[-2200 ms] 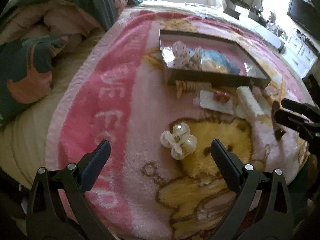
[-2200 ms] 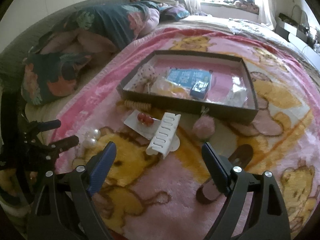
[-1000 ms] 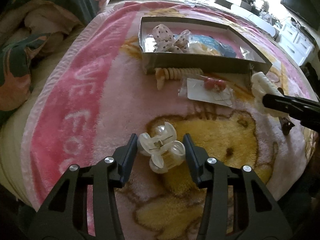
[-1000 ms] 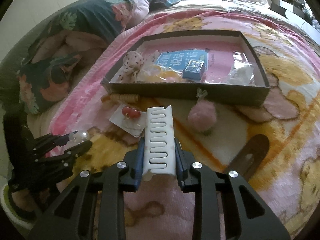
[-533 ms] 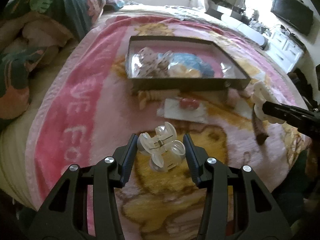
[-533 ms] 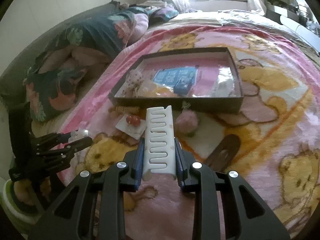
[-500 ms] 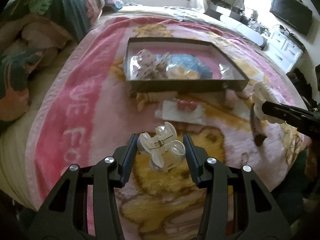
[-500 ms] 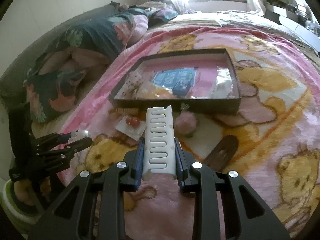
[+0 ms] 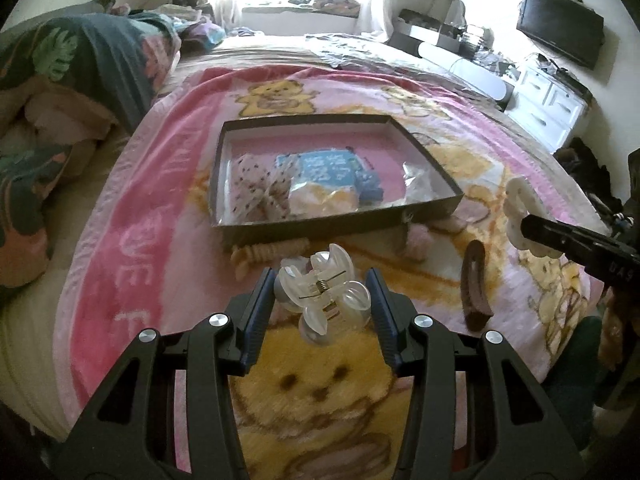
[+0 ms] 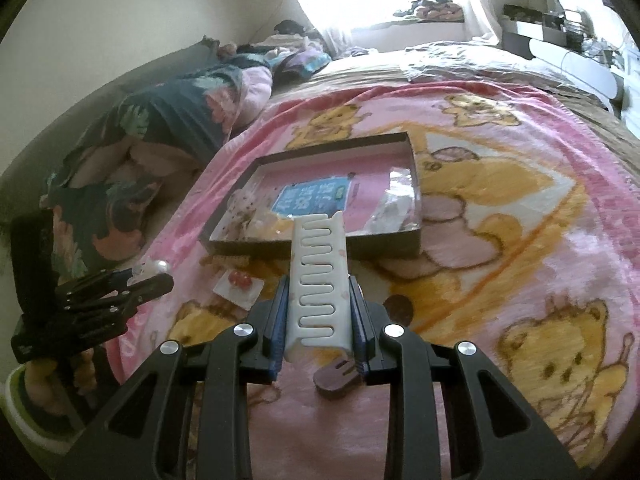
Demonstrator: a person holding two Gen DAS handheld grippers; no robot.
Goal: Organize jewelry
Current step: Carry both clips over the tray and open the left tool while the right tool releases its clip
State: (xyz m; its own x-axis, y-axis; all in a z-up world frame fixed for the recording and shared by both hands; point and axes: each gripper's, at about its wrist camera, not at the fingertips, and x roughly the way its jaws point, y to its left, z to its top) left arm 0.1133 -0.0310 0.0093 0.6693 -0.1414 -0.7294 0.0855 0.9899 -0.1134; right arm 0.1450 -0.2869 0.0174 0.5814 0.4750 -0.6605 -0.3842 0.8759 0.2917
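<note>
My left gripper [image 9: 320, 300] is shut on a clear flower-shaped claw clip [image 9: 322, 298], held above the pink bear blanket [image 9: 160, 208]. My right gripper [image 10: 318, 308] is shut on a long white toothed hair clip [image 10: 320, 276], also lifted off the blanket; that white hair clip [image 9: 520, 216] shows at the right of the left wrist view. Ahead of both lies the dark shallow tray [image 9: 434, 164] with a dotted bow [image 9: 260, 188], a blue card [image 9: 328, 168] and plastic bags inside. The left gripper [image 10: 154, 276] appears at the left of the right wrist view.
In front of the tray lie a beige spiral hair tie [image 9: 268, 254], a pink pompom [image 9: 418, 240], a brown barrette [image 9: 474, 288] and a white card with red beads [image 10: 240, 286]. Dark floral bedding [image 9: 60, 92] is piled at the left. White drawers [image 9: 548, 100] stand beyond the bed's right side.
Both grippers have risen off the blanket with their clips still held, and the tray now sits lower and farther in view. Before that, each gripper shut on its clip.
</note>
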